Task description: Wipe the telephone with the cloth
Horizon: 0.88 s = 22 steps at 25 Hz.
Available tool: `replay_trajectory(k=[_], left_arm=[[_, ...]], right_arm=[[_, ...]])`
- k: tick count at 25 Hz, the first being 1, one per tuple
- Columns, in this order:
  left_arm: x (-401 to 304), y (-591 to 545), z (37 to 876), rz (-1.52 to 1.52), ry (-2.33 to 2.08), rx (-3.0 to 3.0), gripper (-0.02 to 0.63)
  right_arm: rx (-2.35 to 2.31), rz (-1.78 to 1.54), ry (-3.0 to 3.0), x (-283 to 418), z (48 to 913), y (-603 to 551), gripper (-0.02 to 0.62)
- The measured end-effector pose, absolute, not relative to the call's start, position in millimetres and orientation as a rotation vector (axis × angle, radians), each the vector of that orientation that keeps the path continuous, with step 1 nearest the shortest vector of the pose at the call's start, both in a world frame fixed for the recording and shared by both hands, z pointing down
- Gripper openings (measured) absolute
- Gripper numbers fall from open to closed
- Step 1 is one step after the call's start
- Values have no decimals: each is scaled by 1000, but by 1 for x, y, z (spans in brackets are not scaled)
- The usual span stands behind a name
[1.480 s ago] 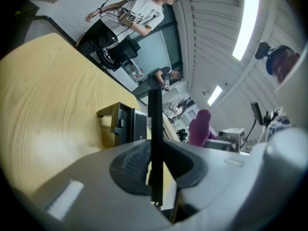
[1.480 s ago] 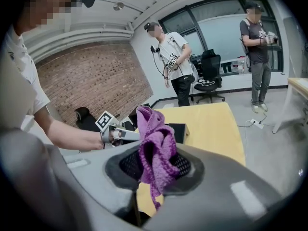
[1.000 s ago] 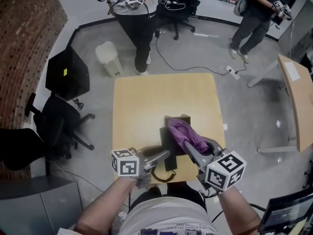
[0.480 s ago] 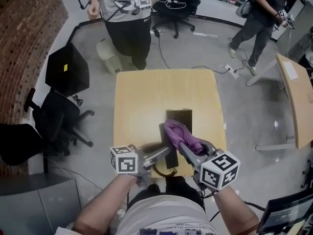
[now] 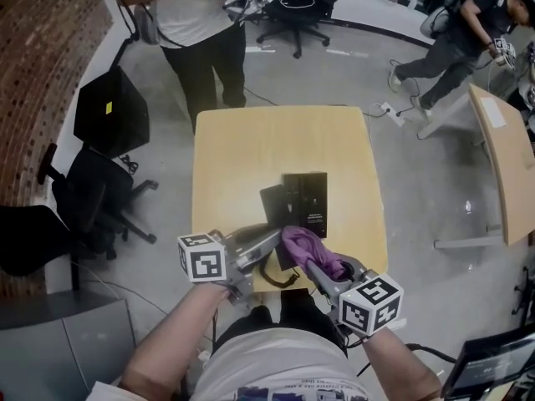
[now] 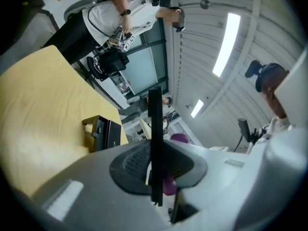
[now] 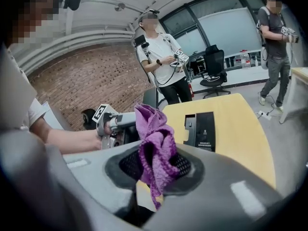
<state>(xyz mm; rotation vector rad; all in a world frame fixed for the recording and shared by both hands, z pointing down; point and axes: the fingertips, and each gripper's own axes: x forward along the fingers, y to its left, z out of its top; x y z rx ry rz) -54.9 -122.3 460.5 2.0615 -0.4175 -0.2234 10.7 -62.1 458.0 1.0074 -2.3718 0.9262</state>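
Head view with both gripper views. We count two hand-held grippers, one cloth, one telephone and two bystanders. The left gripper [image 5: 271, 240] has its jaws narrowed onto one thin black slab [image 5: 274, 209], seen edge-on between its pads. The right gripper [image 5: 309, 263] is clamped on the single purple cloth [image 5: 308, 243], which bunches above its jaws. The black telephone [image 5: 306, 200] lies on the yellow table [image 5: 251, 149], just beyond the cloth and beside the slab. The bystanders [image 5: 188, 23] [image 5: 464, 23] stand beyond the table's far edge.
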Motion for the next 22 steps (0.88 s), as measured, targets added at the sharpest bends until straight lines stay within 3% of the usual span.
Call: replay_trajectory(k=[14,22], left_arm=[[-34,-93,460,-187,-341,2103,84],[-28,-86,463,-189,-332,2108,84]], right_arm=[[1085,817,-2499,-3,388,-100,84],[1074,905,-2495,-8,397,-105,84]])
